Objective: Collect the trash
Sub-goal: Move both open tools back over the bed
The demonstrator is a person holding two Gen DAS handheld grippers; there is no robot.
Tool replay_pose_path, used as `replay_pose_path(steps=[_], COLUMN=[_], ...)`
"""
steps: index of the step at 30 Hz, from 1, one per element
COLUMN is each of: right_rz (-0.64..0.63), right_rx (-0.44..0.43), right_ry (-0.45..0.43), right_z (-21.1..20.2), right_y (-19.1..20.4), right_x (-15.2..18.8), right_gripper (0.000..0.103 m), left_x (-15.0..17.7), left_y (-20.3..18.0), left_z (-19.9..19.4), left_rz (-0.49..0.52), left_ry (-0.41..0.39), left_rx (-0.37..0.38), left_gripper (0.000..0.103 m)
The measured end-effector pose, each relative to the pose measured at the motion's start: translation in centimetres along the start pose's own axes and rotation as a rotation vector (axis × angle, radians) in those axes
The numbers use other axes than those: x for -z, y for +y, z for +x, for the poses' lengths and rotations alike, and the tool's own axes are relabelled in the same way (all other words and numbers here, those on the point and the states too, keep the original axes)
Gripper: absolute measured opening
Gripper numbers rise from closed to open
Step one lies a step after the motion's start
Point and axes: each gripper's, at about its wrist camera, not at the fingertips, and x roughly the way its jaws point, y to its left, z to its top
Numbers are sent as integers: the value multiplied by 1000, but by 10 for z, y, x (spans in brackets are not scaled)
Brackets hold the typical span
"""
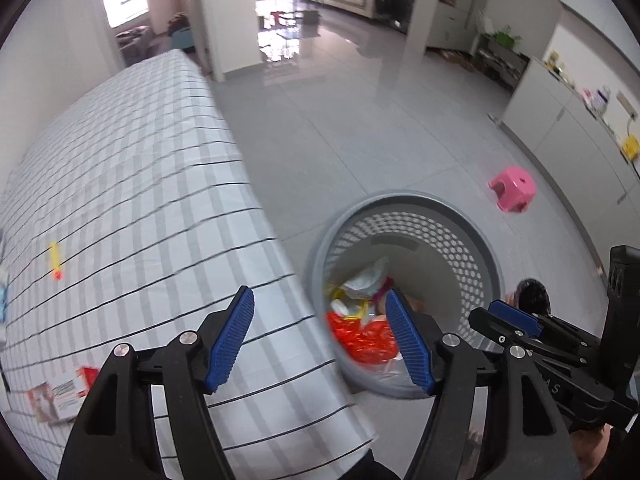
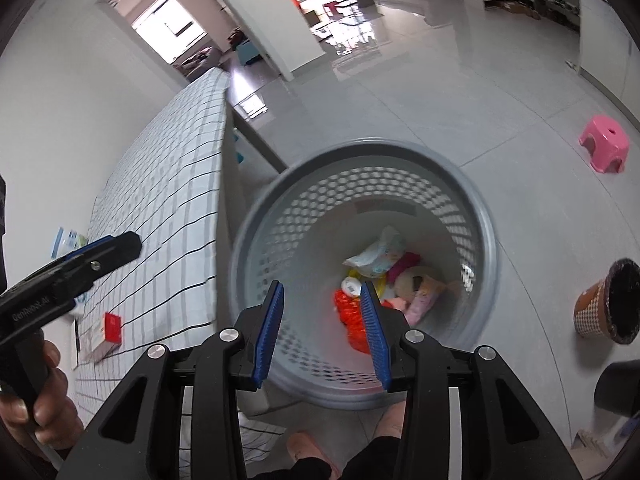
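- The round gray basket [image 2: 486, 240] has holey plastic walls and stands on the shiny tile floor [image 1: 360, 120] beside your table [image 1: 140, 184].
- Crinkly orange trash [image 2: 352, 312] lies inside it.
- Your left claw [image 1: 320, 340] and right claw [image 2: 322, 332] both gape open, holding nothing.
- A checked cloth covers the table.
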Motion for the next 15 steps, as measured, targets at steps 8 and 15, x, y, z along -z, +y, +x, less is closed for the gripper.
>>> replay_pose_path(steps=[8,15], right_rz=[-144,-277], right_rx=[-56,-119], right_ry=[19,56], right_z=[15,45], right_y=[92,184], right_x=[-6,-9], right_gripper=[42,45], left_x=[27,69], left_y=[98,197], left_z=[-53,-99], left_rz=[-135,-269], left_ry=[-61,-111], left_rx=[-93,-245], left_gripper=[70,71])
